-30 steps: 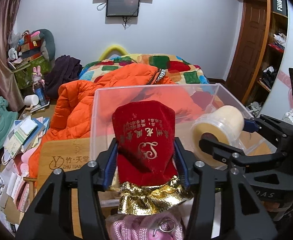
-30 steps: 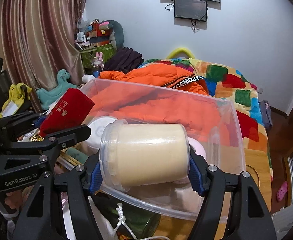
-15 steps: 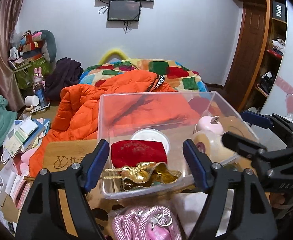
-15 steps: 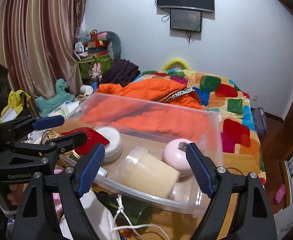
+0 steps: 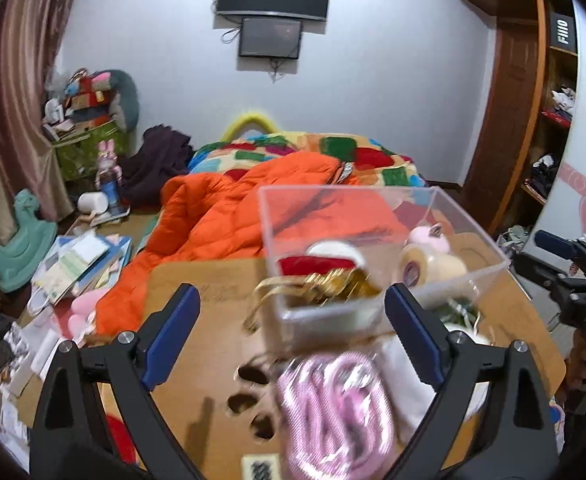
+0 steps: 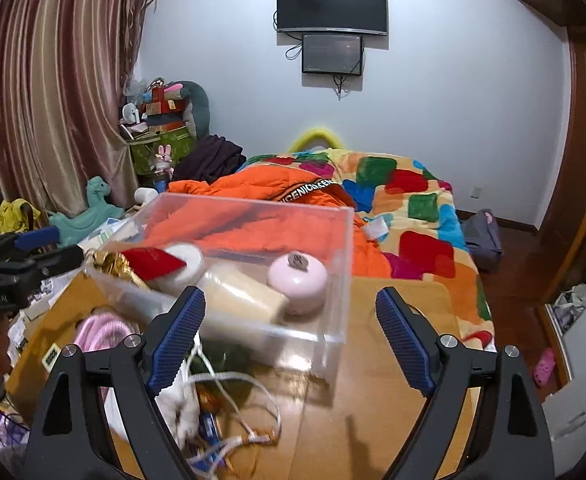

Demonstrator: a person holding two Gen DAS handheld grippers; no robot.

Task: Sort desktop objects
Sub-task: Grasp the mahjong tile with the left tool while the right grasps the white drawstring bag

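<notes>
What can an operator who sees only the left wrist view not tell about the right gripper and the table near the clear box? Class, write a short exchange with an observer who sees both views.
Operator: Is the right gripper holding anything?
Observer: No. The right gripper has just been opening its jaws, and nothing sits between its pads.
Operator: My own finger hides the table in front of the clear box. What lies there?
Observer: A white cord loops over the table from the clear box towards the right gripper.
Operator: Anything on the floor past the bed?
Observer: A grey bag lies there, beside the bed.
</notes>
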